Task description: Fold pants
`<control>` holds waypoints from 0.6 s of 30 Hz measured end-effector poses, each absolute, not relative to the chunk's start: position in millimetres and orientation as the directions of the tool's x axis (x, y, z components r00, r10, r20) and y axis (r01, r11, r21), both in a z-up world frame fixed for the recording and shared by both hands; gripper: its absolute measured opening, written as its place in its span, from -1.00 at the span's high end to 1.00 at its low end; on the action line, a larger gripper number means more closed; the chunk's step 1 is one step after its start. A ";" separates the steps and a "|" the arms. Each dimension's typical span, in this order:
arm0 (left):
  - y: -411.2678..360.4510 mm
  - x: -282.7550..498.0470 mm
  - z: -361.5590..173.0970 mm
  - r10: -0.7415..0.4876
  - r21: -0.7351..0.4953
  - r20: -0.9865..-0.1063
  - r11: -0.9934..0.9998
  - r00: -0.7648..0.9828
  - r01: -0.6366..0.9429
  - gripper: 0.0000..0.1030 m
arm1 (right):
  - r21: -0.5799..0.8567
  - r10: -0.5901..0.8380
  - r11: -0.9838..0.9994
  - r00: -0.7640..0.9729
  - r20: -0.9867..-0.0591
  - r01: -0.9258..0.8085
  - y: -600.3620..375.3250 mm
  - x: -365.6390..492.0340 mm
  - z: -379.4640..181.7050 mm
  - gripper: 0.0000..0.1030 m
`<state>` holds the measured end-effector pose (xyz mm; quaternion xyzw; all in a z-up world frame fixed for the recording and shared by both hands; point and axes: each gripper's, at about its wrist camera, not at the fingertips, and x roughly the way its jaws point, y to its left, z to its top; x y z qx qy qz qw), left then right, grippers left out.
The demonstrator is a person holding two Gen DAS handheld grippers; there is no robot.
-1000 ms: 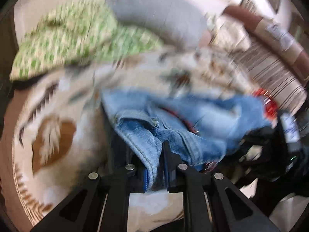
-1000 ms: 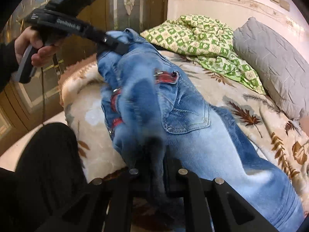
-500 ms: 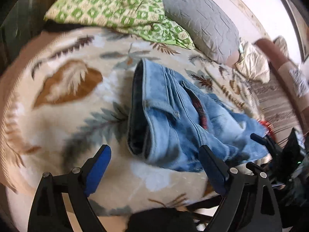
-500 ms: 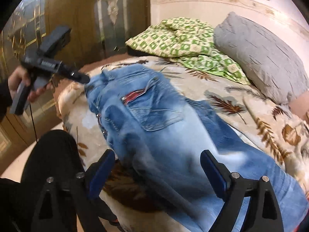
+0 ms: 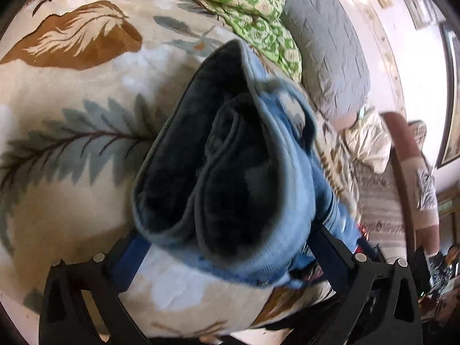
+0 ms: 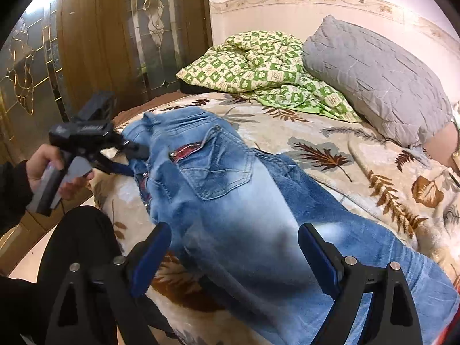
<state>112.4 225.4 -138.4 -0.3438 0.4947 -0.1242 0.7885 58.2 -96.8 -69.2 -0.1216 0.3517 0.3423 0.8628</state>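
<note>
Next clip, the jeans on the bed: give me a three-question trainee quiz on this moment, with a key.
1. True or false: the right gripper is clamped on the jeans.
2. Which end of the jeans faces the left gripper? A) leg cuffs B) open waistband
3. What lies between the grey pillow and the wooden door?

Key: 1 false, its jaws stand wide open; 2 B; 3 a crumpled green-and-white checked quilt.
</note>
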 end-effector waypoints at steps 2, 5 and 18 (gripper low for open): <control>222.5 113.4 -137.3 -0.528 -0.654 -0.698 0.745 0.483 -0.130 -0.80 | 0.034 0.505 0.736 0.516 -0.692 -0.676 -94.0 59.1 -69.8 -0.78; 224.7 108.9 -140.7 -0.527 -0.643 -0.710 0.755 0.467 -0.125 0.13 | 0.044 0.515 0.733 0.510 -0.689 -0.679 -90.5 59.8 -70.4 -0.78; 239.6 104.1 -146.0 -0.554 -0.677 -0.685 0.725 0.472 -0.131 0.19 | -0.143 0.446 0.604 0.481 -0.755 -0.784 -19.0 43.8 -97.0 -0.78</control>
